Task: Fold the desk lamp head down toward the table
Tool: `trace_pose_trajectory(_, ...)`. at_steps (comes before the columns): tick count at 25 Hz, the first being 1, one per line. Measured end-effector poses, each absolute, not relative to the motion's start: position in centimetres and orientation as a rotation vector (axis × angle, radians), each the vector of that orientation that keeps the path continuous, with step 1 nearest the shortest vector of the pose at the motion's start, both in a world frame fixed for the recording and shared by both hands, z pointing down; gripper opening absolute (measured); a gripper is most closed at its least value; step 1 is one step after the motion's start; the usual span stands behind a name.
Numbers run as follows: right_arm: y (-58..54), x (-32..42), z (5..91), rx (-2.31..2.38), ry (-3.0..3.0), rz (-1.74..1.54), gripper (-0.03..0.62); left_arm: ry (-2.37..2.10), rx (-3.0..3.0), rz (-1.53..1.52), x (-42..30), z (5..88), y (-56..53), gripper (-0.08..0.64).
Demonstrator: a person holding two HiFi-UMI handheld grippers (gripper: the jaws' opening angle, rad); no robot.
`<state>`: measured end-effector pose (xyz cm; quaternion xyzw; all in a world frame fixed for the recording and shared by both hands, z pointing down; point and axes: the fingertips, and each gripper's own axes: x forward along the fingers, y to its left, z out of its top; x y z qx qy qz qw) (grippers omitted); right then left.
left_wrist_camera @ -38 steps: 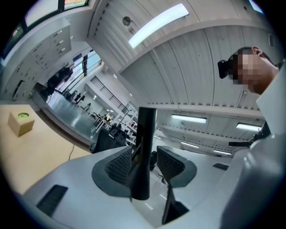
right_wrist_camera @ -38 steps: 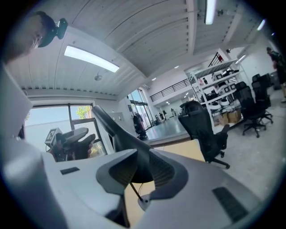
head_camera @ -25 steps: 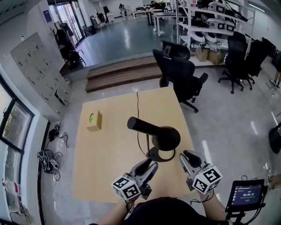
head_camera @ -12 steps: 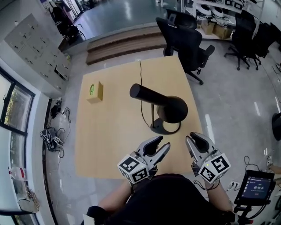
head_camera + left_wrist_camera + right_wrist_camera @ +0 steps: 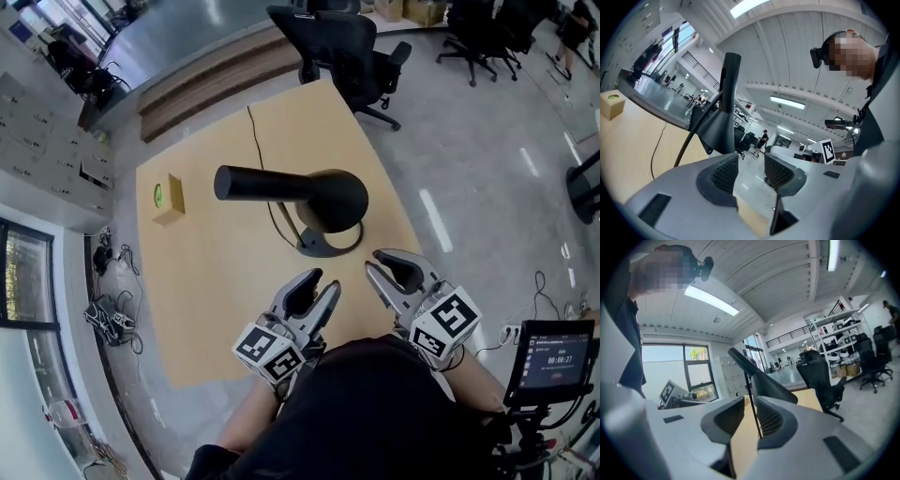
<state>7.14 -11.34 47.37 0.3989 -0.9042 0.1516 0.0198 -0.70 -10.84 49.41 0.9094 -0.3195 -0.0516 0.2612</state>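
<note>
A black desk lamp stands on the wooden table (image 5: 216, 281), its long cone-shaped head (image 5: 291, 192) lying roughly level above the round base (image 5: 328, 244). My left gripper (image 5: 319, 286) hovers at the table's near edge, just short of the base, open and empty. My right gripper (image 5: 386, 264) is beside it to the right, also open and empty. In the left gripper view the lamp head (image 5: 723, 119) rises beyond the left gripper (image 5: 752, 171). In the right gripper view the lamp head (image 5: 761, 376) and thin stem (image 5: 752, 408) show beyond the right gripper (image 5: 750, 420).
A small wooden box (image 5: 169, 199) with a green top mark sits at the table's far left. The lamp's cable (image 5: 255, 141) runs off the far edge. A black office chair (image 5: 342, 42) stands behind the table. A tablet on a stand (image 5: 553, 356) is at my right.
The head view has swung, so the table and lamp sit differently in frame. Both grippers stay open near the table's front edge, close to the lamp base. The lamp's pose looks unchanged.
</note>
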Motion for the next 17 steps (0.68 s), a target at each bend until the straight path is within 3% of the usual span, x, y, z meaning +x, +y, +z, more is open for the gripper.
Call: trace_pose_trajectory(17,-11.3,10.0,46.9,1.352,-2.771,0.505,0.080,-0.820,2.511,-0.073,1.1,48.2,-10.4,0.175)
